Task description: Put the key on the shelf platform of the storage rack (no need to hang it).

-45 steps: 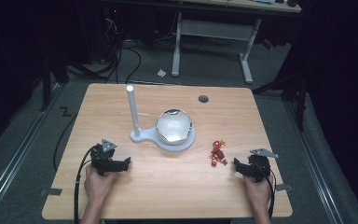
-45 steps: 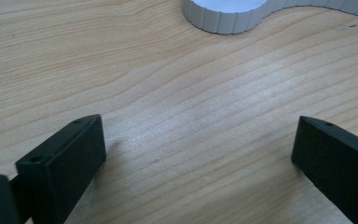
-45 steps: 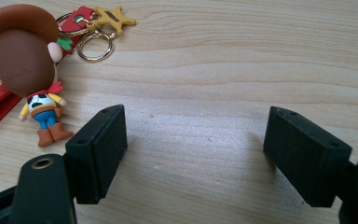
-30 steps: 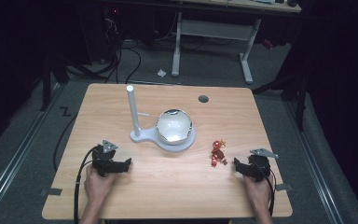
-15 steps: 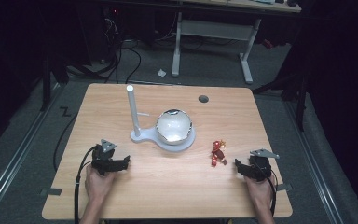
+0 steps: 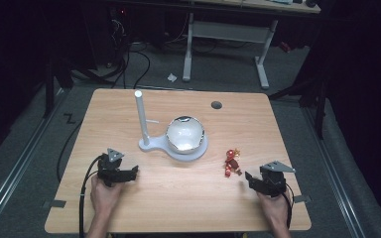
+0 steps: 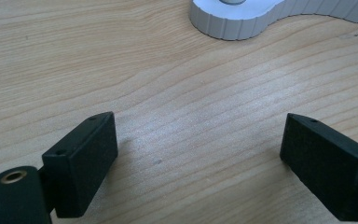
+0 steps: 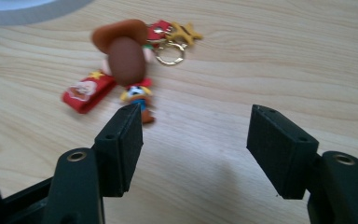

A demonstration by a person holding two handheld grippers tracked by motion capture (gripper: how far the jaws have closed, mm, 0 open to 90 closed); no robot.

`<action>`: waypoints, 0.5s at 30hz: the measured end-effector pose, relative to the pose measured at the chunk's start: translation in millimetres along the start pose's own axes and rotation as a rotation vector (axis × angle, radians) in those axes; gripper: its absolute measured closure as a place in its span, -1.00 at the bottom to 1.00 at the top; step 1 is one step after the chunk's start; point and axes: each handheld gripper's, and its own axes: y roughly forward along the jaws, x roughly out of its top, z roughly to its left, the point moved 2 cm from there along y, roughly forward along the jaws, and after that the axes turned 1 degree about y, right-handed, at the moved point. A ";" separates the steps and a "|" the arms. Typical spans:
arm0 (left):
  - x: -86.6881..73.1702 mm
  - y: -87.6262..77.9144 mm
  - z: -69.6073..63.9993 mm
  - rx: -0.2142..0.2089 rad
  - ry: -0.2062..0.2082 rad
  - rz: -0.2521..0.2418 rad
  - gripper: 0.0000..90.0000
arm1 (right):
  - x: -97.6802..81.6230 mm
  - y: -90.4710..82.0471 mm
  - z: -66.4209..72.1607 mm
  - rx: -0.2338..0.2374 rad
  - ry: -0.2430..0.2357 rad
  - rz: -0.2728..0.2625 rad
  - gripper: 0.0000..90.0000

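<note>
Light wooden table [image 6: 178, 198] with a visible grain carries all items; dark floor with cables and a white-legged desk frame lie beyond its far edge.

Landmark: the white plastic stand with a round base and upright post [image 6: 171, 144], holding a shiny silver dome-shaped bowl [image 6: 185, 135].

Task item: a small toy figure keychain with a brown cowboy hat, red strap and gold ring [image 6: 232, 161] lies flat on the table, to the right of the stand base and apart from it. In the right gripper view the keychain [image 8: 130, 70] lies just beyond the tips and offset toward the left jaw; its lower end sits just ahead of that jaw's tip. No part of it lies between the pads.

Right gripper [image 6: 254, 179]: sits on the near side of the keychain, right of the stand. Its jaws have just been closing, yet a wide gap remains and they hold nothing; bare wood shows between them.

Left gripper [image 6: 129, 173]: sits on the near side of the stand post, left of the dome. Its jaws stand wide apart and hold nothing. The ribbed edge of the stand base [image 7: 242, 23] lies ahead of them.

Obstructions: nothing stands between the right gripper and the keychain.

A round dark grommet hole [image 6: 216, 105] lies beyond the stand.
</note>
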 end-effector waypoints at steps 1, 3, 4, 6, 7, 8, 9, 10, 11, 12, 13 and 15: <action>0.0 0.0 0.0 0.000 0.000 0.000 -0.75 | 1.3 -0.8 3.1 0.010 -0.003 -0.006 -0.21; -0.1 -0.1 -0.1 0.001 -0.001 -0.002 -0.73 | 6.4 -1.3 13.1 0.033 -0.030 -0.015 -0.23; -0.2 -0.5 0.3 0.001 -0.002 -0.002 -0.73 | 6.4 -1.3 13.1 0.033 -0.030 -0.015 -0.23; -0.3 -0.8 1.0 0.003 -0.011 -0.010 -0.67 | 10.1 1.7 19.6 0.046 -0.047 -0.006 -0.26; -0.3 -0.8 0.9 0.004 -0.010 -0.009 -0.67 | 11.9 3.9 23.1 0.051 -0.051 -0.001 -0.27; -0.3 -0.8 0.9 0.004 -0.009 -0.009 -0.67 | 14.6 7.6 27.3 0.062 -0.050 0.001 -0.28; -0.3 -0.8 0.9 0.004 -0.009 -0.009 -0.67 | 15.6 9.2 28.7 0.066 -0.050 0.001 -0.29; -0.3 -0.9 0.7 0.004 -0.009 -0.009 -0.67 | 16.7 11.1 30.8 0.069 -0.045 0.003 -0.30; -0.3 -0.9 0.8 0.004 -0.009 -0.009 -0.67 | 16.7 11.1 30.8 0.069 -0.045 0.003 -0.30; -0.3 -0.8 0.8 0.004 -0.009 -0.009 -0.67 | 19.4 16.1 34.8 0.068 -0.051 0.008 -0.31; -0.3 -0.8 0.8 0.004 -0.009 -0.009 -0.67 | 19.4 16.1 34.8 0.068 -0.051 0.008 -0.31; -0.3 -0.9 0.8 0.004 -0.009 -0.009 -0.67 | 22.8 21.8 38.4 0.064 -0.057 0.015 -0.32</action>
